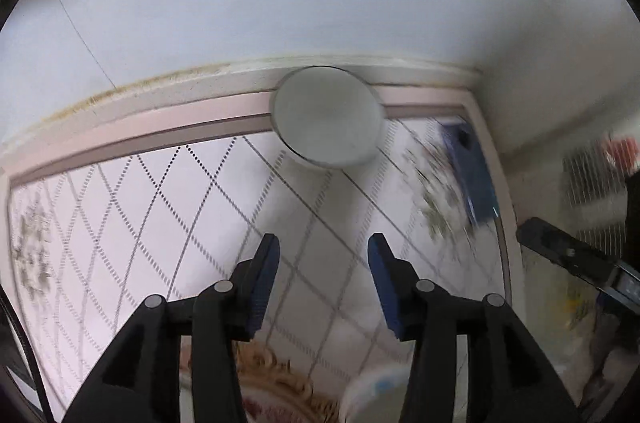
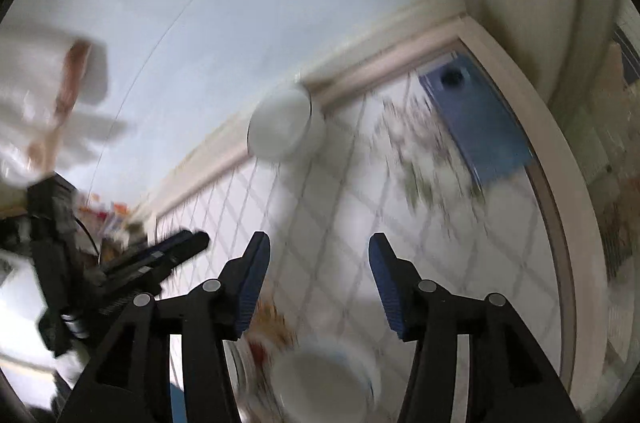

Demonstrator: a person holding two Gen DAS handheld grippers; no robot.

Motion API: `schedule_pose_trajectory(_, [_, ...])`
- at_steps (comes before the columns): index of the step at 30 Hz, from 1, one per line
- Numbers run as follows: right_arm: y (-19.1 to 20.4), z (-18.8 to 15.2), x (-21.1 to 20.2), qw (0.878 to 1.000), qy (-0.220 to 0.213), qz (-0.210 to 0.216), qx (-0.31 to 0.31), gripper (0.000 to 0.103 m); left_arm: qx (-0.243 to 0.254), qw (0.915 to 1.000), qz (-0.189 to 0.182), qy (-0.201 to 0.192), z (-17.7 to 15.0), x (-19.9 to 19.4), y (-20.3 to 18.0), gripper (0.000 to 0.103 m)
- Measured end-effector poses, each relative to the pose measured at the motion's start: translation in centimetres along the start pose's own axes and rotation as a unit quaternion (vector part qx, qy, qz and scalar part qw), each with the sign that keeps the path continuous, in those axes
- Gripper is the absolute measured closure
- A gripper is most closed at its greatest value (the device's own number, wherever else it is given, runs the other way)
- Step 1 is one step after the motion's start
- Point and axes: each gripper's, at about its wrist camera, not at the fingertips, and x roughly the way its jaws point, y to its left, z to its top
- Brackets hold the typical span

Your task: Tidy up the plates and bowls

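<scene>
Left wrist: bowl (image 1: 326, 117) beyond fingers (image 1: 266, 275)

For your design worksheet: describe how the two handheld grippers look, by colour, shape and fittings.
Both match: the left gripper and right gripper have angular black linkage arms with round silver pivot pins, and tapering fingers faced with ribbed blue pads. A thin black cable trails beside the left one.

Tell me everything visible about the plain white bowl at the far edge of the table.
The white bowl is plain and round, smooth like ceramic or plastic, with no pattern showing. It looks empty and sits upright on the diamond-patterned tablecloth, at the far edge against the pale border strip by the wall. Nothing else touches it: neither gripper reaches it, and the blue object lies apart to its right. Motion blur softens its rim.
</scene>
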Motion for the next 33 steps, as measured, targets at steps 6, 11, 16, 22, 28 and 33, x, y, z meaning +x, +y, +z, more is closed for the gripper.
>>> schedule_pose_trajectory(6, [0.2, 6.7, 7.2, 1.0, 0.017, 0.01, 0.019, 0.048, -0.045, 0.9987, 0.008, 0.022, 5.0, 4.8, 2.4, 0.059])
schedule_pose_trajectory(11, [-0.5, 10.0, 13.1, 0.998, 0.04, 0.013, 0.05, 0.048, -0.061, 0.997, -0.002, 0.048, 7.3, 8.2, 3.0, 0.059])
schedule_pose_trajectory(16, [-0.7, 11.2, 17.3, 0.995, 0.069, 0.029, 0.069, 0.058, -0.037, 0.9981, 0.007, 0.048, 8.3, 10.2, 1.9, 0.064])
schedule_pose_trajectory(22, [0.2, 11.6, 19.0, 0.997, 0.063, -0.005, 0.039, 0.088, -0.024, 0.9987, 0.034, 0.03, 8.4, 10.2, 1.4, 0.089])
schedule_pose_trajectory(28, [1.5, 11.0, 18.8, 0.997, 0.065, -0.034, 0.002, 0.09, -0.011, 0.9992, 0.035, 0.016, 7.5, 8.7, 0.9, 0.089])
schedule_pose_trajectory(33, [2.4, 9.1, 16.9, 0.998, 0.062, -0.031, 0.0, 0.09, 0.002, 0.9995, 0.032, 0.008, 6.1, 6.0, 0.2, 0.089])
